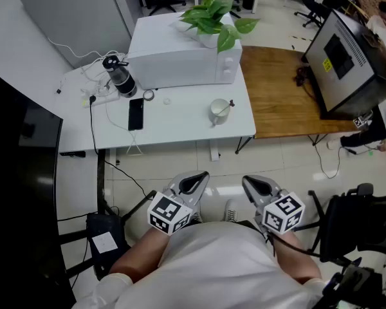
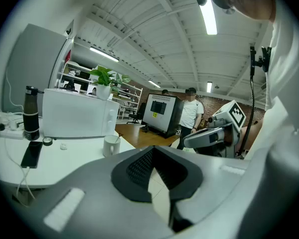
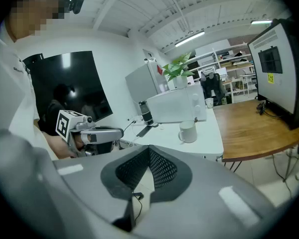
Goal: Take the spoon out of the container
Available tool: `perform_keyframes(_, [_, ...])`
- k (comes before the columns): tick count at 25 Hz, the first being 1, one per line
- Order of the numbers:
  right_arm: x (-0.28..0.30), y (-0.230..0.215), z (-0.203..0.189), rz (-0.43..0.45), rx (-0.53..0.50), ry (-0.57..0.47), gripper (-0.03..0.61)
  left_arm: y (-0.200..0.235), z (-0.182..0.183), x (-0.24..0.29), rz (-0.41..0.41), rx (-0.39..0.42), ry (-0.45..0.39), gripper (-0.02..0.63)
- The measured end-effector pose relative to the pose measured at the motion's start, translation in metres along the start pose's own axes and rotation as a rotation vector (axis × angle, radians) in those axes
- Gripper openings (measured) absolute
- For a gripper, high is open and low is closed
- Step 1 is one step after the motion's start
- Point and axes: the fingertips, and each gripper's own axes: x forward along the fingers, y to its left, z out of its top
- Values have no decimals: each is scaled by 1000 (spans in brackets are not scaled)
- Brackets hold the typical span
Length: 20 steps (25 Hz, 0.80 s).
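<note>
We hold the left gripper [image 1: 199, 179] and right gripper [image 1: 251, 184] with fingers closed and empty, well short of the tabletop [image 1: 180, 124]. The spoon [image 1: 228, 105] stands in the mug [image 1: 217, 113]. It is probably light, stiff and slippery, so we'd pinch its upper handle.

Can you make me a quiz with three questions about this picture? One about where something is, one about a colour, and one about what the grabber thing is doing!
1. Where is the spoon?
A: on the floor
B: in the mug on the table
C: between the jaws

2. What colour is the microwave?
A: white
B: red
C: black

3. How are the jaws of the right gripper?
A: wide open
B: closed on the spoon
C: shut with nothing in them

Answers:
1. B, the spoon's handle sticks up out of the mug.
2. A, the whole box is white.
3. C, the jaws meet and nothing sits between them.
</note>
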Motion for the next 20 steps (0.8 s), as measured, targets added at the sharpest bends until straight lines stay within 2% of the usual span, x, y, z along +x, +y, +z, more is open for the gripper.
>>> perform_keyframes(12, [46,29,14,-50,-17,-17,6,43,-5,-30,-50,26,8,3])
perform_keyframes(20, [63,21,24,-63,-19,-10,8,60,-1,-22,-66,13,10,3])
